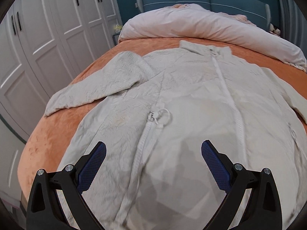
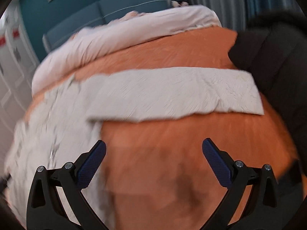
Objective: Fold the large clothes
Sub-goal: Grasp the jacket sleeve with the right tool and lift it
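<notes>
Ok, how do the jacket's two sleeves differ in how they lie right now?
The left sleeve runs down from the shoulder at a slant, its cuff near the bed's edge; the right sleeve stretches straight out sideways across the orange bedspread. The left sleeve looks rumpled; the right sleeve lies flatter, as a neat band. The right sleeve's cuff ends close to a black garment; nothing lies by the left sleeve's cuff. Both are unfolded and ungripped.
</notes>
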A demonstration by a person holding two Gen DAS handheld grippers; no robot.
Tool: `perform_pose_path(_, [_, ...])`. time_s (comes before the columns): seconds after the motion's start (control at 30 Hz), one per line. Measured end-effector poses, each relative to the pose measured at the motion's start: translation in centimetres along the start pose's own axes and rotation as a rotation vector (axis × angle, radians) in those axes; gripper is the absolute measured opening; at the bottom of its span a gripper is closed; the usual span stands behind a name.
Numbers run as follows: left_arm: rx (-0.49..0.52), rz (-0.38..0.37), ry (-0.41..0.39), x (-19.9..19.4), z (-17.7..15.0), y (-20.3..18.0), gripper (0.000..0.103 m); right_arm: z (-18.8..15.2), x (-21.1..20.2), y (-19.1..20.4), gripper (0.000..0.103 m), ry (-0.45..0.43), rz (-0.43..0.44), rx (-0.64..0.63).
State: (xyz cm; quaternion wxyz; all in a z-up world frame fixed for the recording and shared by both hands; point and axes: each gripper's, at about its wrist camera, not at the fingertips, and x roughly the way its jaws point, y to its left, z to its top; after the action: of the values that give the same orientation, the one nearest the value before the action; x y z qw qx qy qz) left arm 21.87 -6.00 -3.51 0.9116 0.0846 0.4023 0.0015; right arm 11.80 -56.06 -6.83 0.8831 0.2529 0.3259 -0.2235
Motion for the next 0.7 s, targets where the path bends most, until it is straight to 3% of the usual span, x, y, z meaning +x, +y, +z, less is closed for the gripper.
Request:
perform_pose_path(0.1, [-0.018,0.032,0.013,1.8,-0.1,0.6,0.098,1.7,2.3,-4.4,0.098,0.01,0.004,0.179])
perform_pose_path(0.17, [-0.013,0.058,0.027,3.2,-0.6,0.9,0.098,2.0,3.7,-8.1,0.098,0.004,0.027,0.369])
perform_pose_path(0.23, [-0.022,0.06,0.044,4.3,-1.3,1.3,0.098,1.8,4.3,-10.7,0.095,-0.036,0.072,0.528])
perform_pose_path(0.27, [-0.035,0.049,0.044,4.8,-1.8,1.4,0.098,1.9,4.3,-11.3,0.089,-0.07,0.081,0.568])
perform_pose_path(0.3, [-0.045,0.041,0.041,5.2,-2.1,1.5,0.098,2.5,4.6,-11.5,0.067,-0.095,0.087,0.587])
perform_pose_path(0.37, [-0.05,0.047,0.027,5.8,-2.7,1.3,0.098,3.3,6.0,-11.3,0.041,-0.057,0.094,0.623])
perform_pose_path(0.4, [-0.042,0.059,0.017,5.8,-2.8,1.1,0.098,3.9,6.5,-10.9,0.02,-0.051,0.111,0.648])
perform_pose_path(0.43, [-0.037,0.065,0.013,5.9,-2.8,1.0,0.098,5.0,6.7,-9.8,0.013,-0.072,0.155,0.654])
perform_pose_path(0.5, [-0.036,0.065,0.011,6.0,-2.9,1.0,0.098,7.2,6.0,-6.3,0.011,-0.13,0.223,0.584])
perform_pose_path(0.6, [-0.051,0.048,0.01,6.3,-3.1,1.2,0.098,10.4,3.7,4.6,0.009,-0.193,0.411,0.328])
perform_pose_path(0.67, [-0.055,0.045,0.004,6.4,-3.2,1.2,0.098,10.4,2.6,14.0,0.009,-0.181,0.544,0.131])
perform_pose_path(0.7, [-0.057,0.045,0.001,6.4,-3.3,1.2,0.098,10.2,2.4,16.8,0.009,-0.168,0.588,0.074])
